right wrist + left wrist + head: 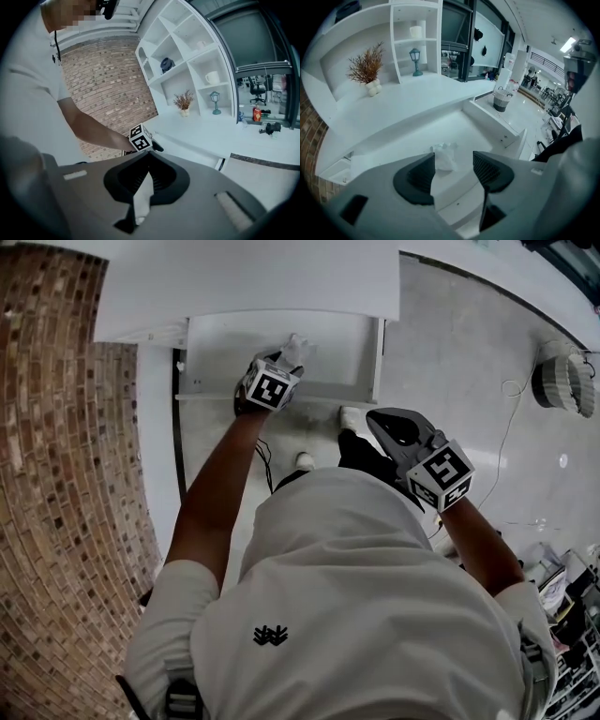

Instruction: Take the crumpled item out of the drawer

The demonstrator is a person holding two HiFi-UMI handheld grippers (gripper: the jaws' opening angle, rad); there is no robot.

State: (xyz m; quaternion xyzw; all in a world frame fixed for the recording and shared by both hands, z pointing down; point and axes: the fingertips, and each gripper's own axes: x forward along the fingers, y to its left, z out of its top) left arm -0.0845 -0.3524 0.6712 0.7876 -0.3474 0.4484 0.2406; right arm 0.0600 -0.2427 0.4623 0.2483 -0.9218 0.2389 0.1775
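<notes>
My left gripper [453, 168] jaws are spread around the crumpled paper [443, 157] in the open drawer [337, 343]; right gripper [146, 158] jaws pressed together, empty

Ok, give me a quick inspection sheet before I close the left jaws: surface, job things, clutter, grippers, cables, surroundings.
Surface: open white drawer, its bottom bare apart from one item.
Job's things: crumpled white item in the drawer, between the left gripper's jaws, not clamped.
Clutter: nothing seen in the drawer.
Grippers: left gripper open, reaching into the drawer; right gripper shut, empty, outside the drawer.
Cables: thin cable on the floor to the right, away from the drawer.
Surroundings: brick wall; white shelving with a dried plant and a small lantern.
</notes>
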